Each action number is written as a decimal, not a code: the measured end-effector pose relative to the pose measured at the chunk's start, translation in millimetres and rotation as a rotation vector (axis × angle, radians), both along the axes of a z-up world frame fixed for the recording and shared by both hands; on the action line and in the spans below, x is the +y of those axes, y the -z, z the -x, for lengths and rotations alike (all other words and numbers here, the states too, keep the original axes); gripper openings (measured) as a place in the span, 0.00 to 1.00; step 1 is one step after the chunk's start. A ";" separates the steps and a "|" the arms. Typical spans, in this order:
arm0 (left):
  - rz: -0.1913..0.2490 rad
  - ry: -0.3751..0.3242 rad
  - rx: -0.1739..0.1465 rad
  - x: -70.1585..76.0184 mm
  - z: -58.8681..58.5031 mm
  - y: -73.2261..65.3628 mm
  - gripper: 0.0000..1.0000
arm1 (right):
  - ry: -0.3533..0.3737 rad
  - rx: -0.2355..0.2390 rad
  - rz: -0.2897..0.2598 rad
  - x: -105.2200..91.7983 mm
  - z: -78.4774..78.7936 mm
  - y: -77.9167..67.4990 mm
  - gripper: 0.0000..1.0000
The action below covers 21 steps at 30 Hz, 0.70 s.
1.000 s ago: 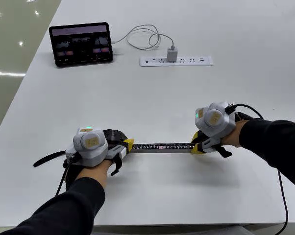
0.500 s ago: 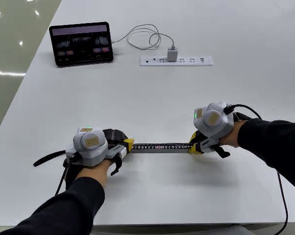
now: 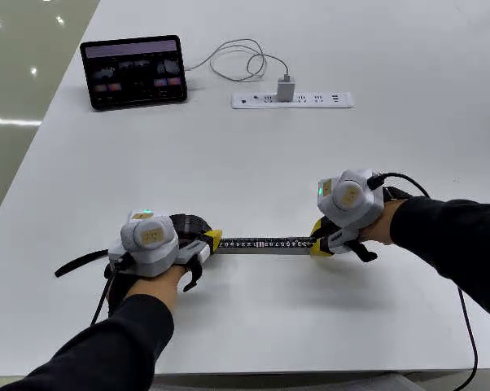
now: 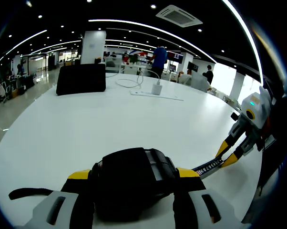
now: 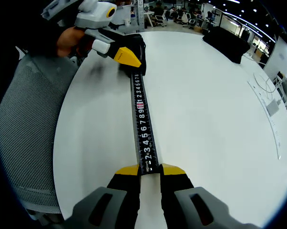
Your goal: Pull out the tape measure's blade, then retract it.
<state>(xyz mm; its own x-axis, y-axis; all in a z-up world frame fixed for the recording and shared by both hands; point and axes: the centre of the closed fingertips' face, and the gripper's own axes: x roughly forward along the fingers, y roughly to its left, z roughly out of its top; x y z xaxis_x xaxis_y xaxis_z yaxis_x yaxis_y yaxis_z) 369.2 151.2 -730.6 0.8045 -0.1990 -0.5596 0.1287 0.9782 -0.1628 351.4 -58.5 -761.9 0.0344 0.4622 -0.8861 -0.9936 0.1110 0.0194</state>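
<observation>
On the broad white table [image 3: 253, 171], a thin black fabric strap [image 3: 80, 262] lies flat at the far left, trailing out from under the left gripper [image 3: 201, 238]. A person's hand in a dark sleeve holds that gripper low over the tabletop. Its yellow-tipped fingers [image 4: 187, 172] are pressed against both sides of the black tape measure case [image 4: 131, 179], which sits on the table between them.

From the case's right side the dark, narrow blade [image 3: 265, 243] with pale numerals runs straight to the right, lying flat on the table. In the right gripper view the numbers read upward along it toward the case.

The blade's free end is pinched by the right gripper [image 3: 316, 241], whose yellow-tipped fingers [image 5: 128, 170] are drawn in close, one against each edge of the blade. The right gripper is also held in a dark-sleeved hand, with a black cable [image 3: 408, 177] looping away from its rear. The two grippers are well apart, joined by the blade.

Along the far side of the table, a black rectangular tablet [image 3: 133, 72] with a lit screen stands propped at the left. A thin white cord [image 3: 237, 59] loops from it to a small white charger plug [image 3: 286, 88]. The plug is seated in a flat white power strip [image 3: 292, 100] to the tablet's right.
</observation>
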 end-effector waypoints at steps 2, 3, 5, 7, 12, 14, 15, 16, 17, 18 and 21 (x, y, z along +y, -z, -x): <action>0.000 0.000 0.001 0.0 0.1 -0.2 0.63 | 0.003 0.002 -0.002 1.3 0.2 -0.4 0.11; 0.000 0.000 0.001 0.0 0.2 -0.3 0.63 | 0.002 0.003 -0.002 1.8 0.2 -0.4 0.11; 0.001 0.000 0.001 0.2 0.4 -0.5 0.63 | 0.004 0.003 -0.003 3.3 0.1 -0.4 0.11; 0.001 0.000 0.000 0.3 0.6 -0.5 0.63 | 0.004 0.003 -0.005 4.1 0.2 -0.6 0.11; 0.001 0.000 0.000 0.2 0.6 -0.3 0.63 | 0.001 -0.002 -0.009 7.0 0.5 -0.9 0.11; 0.001 0.000 -0.001 0.0 0.7 -0.2 0.63 | 0.002 -0.001 -0.011 7.9 0.9 -1.0 0.11; 0.001 0.000 -0.001 -0.1 0.7 -0.2 0.63 | 0.002 0.000 -0.012 8.5 1.1 -0.9 0.11; 0.001 0.001 -0.001 -0.2 0.7 -0.2 0.63 | 0.002 0.000 -0.014 9.1 1.1 -1.0 0.11; 0.001 0.000 -0.001 -0.3 0.8 -0.2 0.63 | 0.003 0.002 -0.016 9.7 0.9 -1.1 0.11; 0.001 0.000 -0.001 -0.4 0.8 -0.2 0.63 | 0.003 0.002 -0.018 10.3 0.9 -1.2 0.11; 0.001 -0.001 -0.001 -0.4 0.8 -0.2 0.63 | -0.011 -0.004 -0.022 11.9 0.9 -1.7 0.11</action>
<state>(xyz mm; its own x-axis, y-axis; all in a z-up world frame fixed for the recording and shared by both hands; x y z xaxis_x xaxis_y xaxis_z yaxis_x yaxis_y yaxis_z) 368.4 150.8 -730.4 0.8055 -0.1991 -0.5582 0.1282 0.9781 -0.1639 350.5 -46.7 -760.2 0.0330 0.4817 -0.8757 -0.9948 0.1001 0.0176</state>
